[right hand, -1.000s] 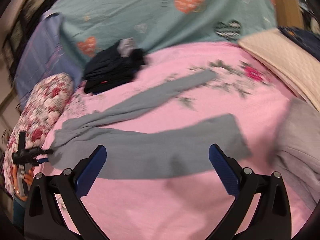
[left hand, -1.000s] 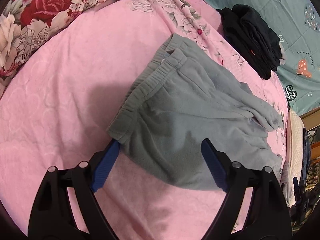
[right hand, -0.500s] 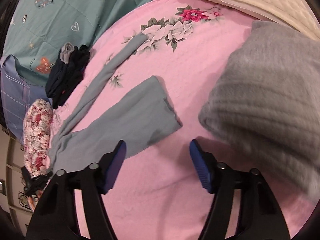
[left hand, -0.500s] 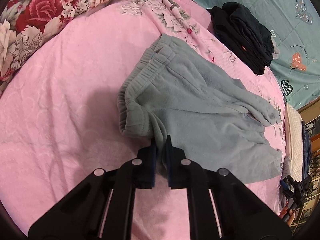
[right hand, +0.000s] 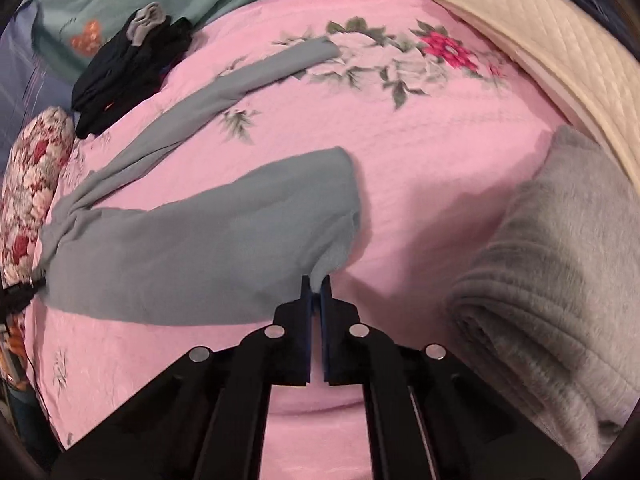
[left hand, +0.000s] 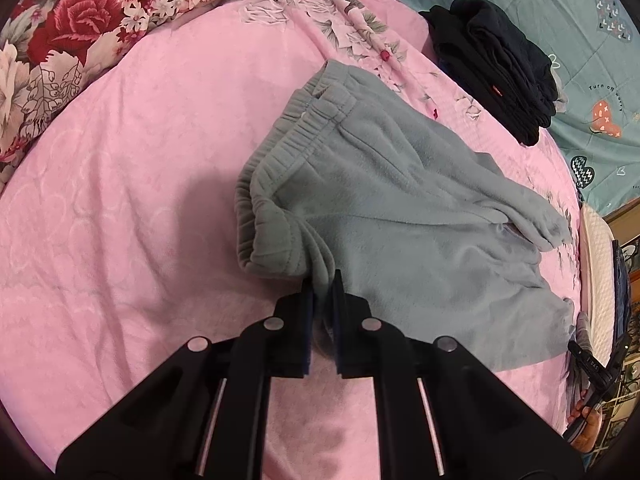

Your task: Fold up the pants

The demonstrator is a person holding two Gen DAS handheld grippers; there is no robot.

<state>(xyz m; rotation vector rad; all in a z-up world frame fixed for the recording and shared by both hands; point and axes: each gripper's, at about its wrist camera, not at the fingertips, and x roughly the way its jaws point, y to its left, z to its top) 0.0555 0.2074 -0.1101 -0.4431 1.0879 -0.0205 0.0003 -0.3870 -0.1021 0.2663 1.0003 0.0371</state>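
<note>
Pink bedspread [left hand: 120, 200]: grey pants [left hand: 400, 208] lie lengthwise between grippers; left gripper [left hand: 323, 280] clamps the waistband corner, right gripper [right hand: 316, 285] clamps the near leg's cuff.

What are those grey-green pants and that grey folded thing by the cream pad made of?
The pants look like soft matte fleece: a fuzzy nap, thick limp folds and a gathered elastic waistband. The grey folded thing looks like a ribbed knit or plush, going by its parallel ridges. The exact fibre cannot be told for either.

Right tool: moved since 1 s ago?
Yes. The right tool closed in on the pants and shut on the cuff, nearer the grey sweater.
</note>
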